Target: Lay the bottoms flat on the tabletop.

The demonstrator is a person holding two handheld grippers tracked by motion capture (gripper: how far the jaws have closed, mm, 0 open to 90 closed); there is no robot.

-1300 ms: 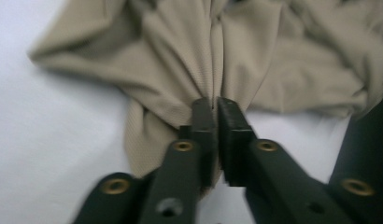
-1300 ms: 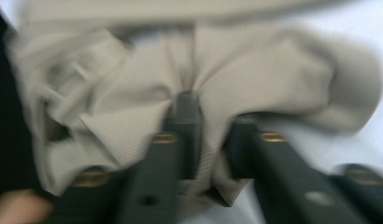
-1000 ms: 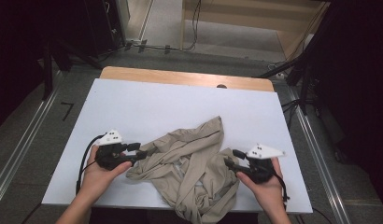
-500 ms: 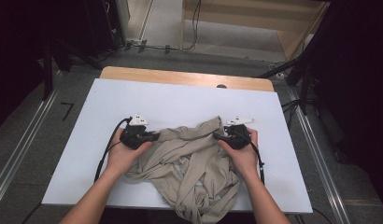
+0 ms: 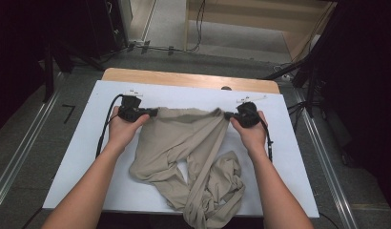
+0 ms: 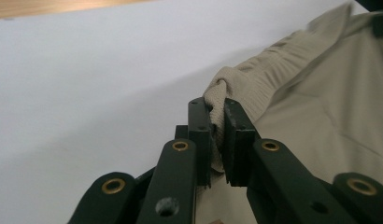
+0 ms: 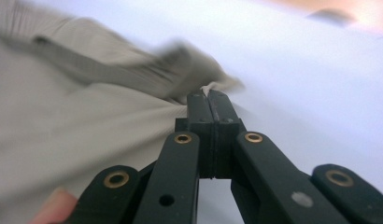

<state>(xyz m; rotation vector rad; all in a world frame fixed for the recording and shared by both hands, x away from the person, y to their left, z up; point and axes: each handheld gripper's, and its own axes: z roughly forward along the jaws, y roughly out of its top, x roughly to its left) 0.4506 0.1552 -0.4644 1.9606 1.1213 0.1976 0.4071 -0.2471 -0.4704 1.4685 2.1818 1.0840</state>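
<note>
Beige trousers [image 5: 193, 157] lie on the white table [image 5: 79, 162], waistband stretched toward its far edge, legs bunched near us. We grip one waistband corner in the left gripper [image 5: 153, 112], its jaws clamped on ribbed fabric [image 6: 217, 114]; the right gripper [image 5: 227, 115] has just pinched shut on the other corner [image 7: 209, 89]. We judge the spreading step underway; next, the crumpled legs need drawing straight.
</note>
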